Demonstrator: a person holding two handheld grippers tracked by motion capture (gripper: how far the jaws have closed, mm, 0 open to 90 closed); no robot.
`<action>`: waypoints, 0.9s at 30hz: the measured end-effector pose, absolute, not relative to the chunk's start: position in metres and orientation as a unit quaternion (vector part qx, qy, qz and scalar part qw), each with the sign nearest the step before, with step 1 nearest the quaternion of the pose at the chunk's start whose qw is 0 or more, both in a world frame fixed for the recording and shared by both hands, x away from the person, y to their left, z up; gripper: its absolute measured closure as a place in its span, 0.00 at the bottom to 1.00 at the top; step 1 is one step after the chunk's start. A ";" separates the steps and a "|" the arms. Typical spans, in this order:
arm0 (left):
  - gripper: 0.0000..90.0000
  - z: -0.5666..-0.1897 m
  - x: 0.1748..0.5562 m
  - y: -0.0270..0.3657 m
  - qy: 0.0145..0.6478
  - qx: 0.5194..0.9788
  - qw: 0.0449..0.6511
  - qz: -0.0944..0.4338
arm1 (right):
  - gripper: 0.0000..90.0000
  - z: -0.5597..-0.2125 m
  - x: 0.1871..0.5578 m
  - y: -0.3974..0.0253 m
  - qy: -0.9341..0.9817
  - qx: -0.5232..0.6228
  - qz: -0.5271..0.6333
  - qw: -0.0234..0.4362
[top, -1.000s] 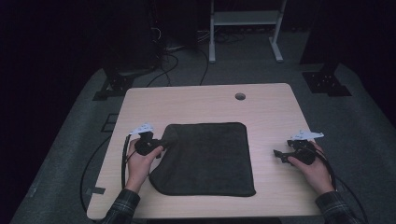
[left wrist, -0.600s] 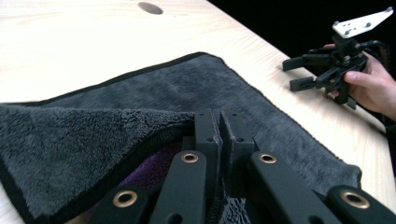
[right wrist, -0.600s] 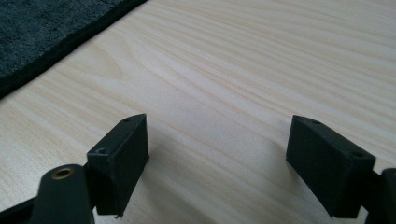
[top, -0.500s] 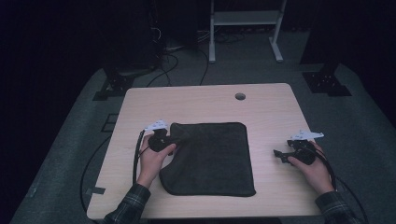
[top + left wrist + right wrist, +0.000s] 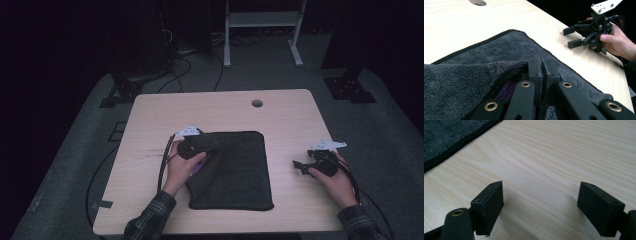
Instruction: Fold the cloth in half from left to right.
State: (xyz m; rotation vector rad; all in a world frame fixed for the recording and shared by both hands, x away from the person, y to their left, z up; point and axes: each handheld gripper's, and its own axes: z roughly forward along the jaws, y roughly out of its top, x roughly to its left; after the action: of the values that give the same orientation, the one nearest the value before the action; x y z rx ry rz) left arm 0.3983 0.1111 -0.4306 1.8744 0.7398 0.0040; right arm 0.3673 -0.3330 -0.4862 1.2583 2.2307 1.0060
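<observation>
I see big wooden bench point(image 5: 150, 120). Dark fuzzy towel point(image 5: 240, 170) lies on bench middle, its left edge lifted and folded over toward right. My left tool point(image 5: 192, 148) sits over towel's top left part, jaws pressed together on lifted towel edge. My right tool point(image 5: 301, 165) rests on bare bench, well apart from towel's right edge, jaws wide apart, nothing between.

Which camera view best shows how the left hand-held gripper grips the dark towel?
The left gripper view: its jaws stand shut on the dark towel's folded-over edge. The high view shows the left hand-held gripper at the towel's upper-left corner, the pinch hidden. The right gripper view catches just a towel corner.
</observation>
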 end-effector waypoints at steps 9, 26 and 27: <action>0.96 -0.433 0.406 0.079 0.298 0.792 0.533 -0.015 | 0.22 -0.486 0.367 -0.333 0.795 0.449 0.359 0.194; 0.96 -0.443 0.420 0.030 0.283 0.805 0.521 -0.037 | 0.22 -0.486 0.367 -0.333 0.795 0.449 0.359 0.194; 0.96 -0.444 0.421 0.027 0.281 0.808 0.516 -0.036 | 0.22 -0.486 0.367 -0.333 0.795 0.449 0.359 0.194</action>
State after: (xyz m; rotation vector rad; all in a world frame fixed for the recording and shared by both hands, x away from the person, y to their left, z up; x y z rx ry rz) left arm 0.4212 0.0267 -0.4441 1.9410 0.6745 -0.0876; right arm 0.3673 -0.3331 -0.4862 1.2580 2.2310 1.0058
